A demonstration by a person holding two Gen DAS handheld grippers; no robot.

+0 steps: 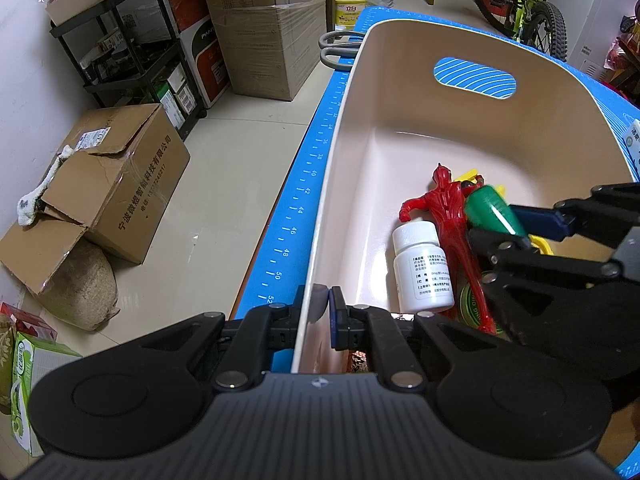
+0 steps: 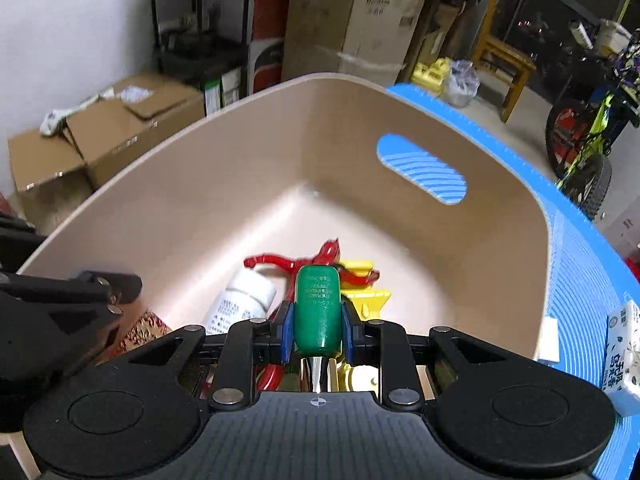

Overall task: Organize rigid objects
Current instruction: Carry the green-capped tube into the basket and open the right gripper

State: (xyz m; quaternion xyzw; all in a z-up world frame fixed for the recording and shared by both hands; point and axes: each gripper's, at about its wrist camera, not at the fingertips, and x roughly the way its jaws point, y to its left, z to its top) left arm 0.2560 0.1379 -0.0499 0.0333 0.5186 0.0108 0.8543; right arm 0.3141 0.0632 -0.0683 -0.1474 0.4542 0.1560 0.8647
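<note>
A beige plastic bin (image 1: 400, 80) (image 2: 240, 152) stands on a blue mat (image 1: 304, 184). My left gripper (image 1: 316, 312) is shut on the bin's left rim. My right gripper (image 2: 317, 330) is shut on a green bottle (image 2: 317, 304), held inside the bin above the other items; it also shows in the left wrist view (image 1: 494, 210). On the bin floor lie a white pill bottle (image 1: 422, 268) (image 2: 242, 296), a red toy figure (image 1: 448, 208) (image 2: 304, 260), a yellow toy (image 2: 364, 296) and a round tin (image 1: 472, 304).
Grey scissors (image 1: 340, 46) lie on the mat beyond the bin. A small carton (image 2: 624, 356) sits on the mat right of the bin. Cardboard boxes (image 1: 116, 184), a black shelf (image 1: 132, 40), a yellow jug (image 1: 350, 0) and a bicycle (image 1: 520, 4) stand around the floor.
</note>
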